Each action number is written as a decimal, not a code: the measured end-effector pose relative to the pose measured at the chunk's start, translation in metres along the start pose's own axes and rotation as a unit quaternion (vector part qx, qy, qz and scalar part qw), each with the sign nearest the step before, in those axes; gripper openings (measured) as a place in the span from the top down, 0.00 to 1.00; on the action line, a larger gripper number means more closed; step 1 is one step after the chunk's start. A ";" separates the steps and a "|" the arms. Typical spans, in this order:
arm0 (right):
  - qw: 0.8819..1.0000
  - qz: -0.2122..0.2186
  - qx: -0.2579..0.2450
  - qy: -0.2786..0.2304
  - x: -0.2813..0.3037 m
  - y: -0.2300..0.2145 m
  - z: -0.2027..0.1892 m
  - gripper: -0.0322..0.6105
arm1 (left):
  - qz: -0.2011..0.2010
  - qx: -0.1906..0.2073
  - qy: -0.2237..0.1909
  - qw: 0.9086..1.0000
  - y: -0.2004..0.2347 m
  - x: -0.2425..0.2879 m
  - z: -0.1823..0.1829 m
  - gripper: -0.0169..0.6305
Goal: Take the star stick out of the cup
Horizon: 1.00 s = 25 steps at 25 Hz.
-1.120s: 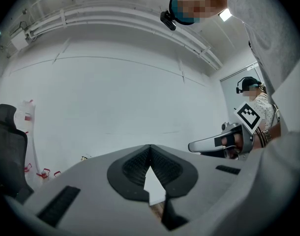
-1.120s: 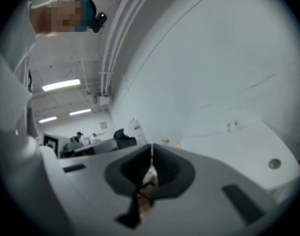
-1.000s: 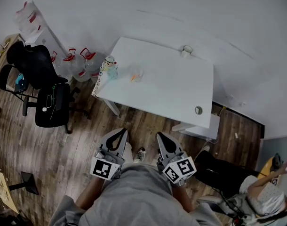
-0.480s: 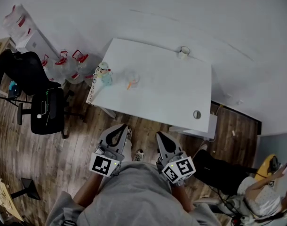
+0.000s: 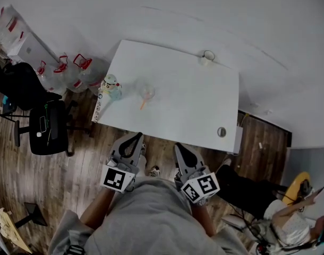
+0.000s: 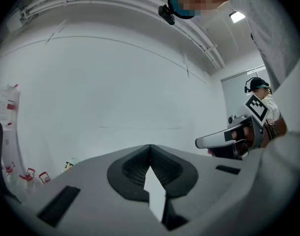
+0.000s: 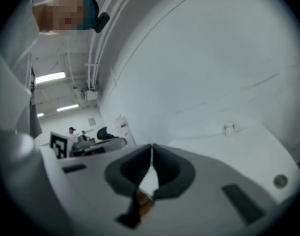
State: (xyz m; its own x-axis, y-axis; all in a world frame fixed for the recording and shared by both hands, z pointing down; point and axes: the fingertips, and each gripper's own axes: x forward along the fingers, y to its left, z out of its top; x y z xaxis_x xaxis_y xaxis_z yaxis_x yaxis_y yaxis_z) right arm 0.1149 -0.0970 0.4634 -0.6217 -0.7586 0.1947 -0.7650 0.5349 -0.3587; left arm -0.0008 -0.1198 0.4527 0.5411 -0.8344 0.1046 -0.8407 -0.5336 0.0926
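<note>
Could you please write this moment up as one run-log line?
left gripper: jaws shut, empty | right gripper: jaws shut, empty | star stick: in cup on table, untouched

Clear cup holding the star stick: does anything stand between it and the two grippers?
Nothing visible does. The clear plastic cup with the orange stick stands on the white table, bare tabletop on its near side. The left gripper and right gripper hover off its near edge. A small figurine bottle stands off to one side.

White table [image 5: 194, 105], orange star stick [image 5: 142, 104]
</note>
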 end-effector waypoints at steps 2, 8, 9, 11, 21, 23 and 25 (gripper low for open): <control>1.000 -0.003 0.001 0.003 0.006 -0.006 0.003 0.89 | -0.002 0.001 0.004 1.000 0.007 0.012 -0.002 0.93; 1.000 -0.012 0.005 0.010 0.026 -0.013 0.005 0.89 | 0.009 0.000 0.025 1.000 0.029 0.032 -0.016 0.93; 1.000 -0.012 0.004 0.011 0.029 -0.013 0.005 0.89 | 0.012 0.000 0.028 1.000 0.032 0.035 -0.019 0.93; 1.000 -0.012 0.001 0.011 0.035 -0.012 0.006 0.89 | 0.017 0.007 0.033 0.999 0.039 0.041 -0.025 0.93; 0.999 -0.028 -0.003 0.018 0.056 -0.011 0.010 0.89 | 0.039 0.018 0.069 0.997 0.069 0.069 -0.048 0.93; 0.999 -0.033 -0.001 0.019 0.060 -0.014 0.010 0.89 | 0.037 0.019 0.086 0.995 0.072 0.075 -0.057 0.92; 0.999 -0.040 0.002 0.020 0.061 -0.016 0.010 0.89 | 0.034 0.017 0.109 0.993 0.072 0.081 -0.069 0.89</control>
State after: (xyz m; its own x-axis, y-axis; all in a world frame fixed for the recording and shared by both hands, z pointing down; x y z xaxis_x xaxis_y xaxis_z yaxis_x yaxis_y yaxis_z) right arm 0.0912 -0.1559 0.4720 -0.5649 -0.7831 0.2600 -0.8120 0.4715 -0.3441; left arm -0.0164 -0.2164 0.5360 0.4725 -0.8208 0.3210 -0.8734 -0.4848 0.0457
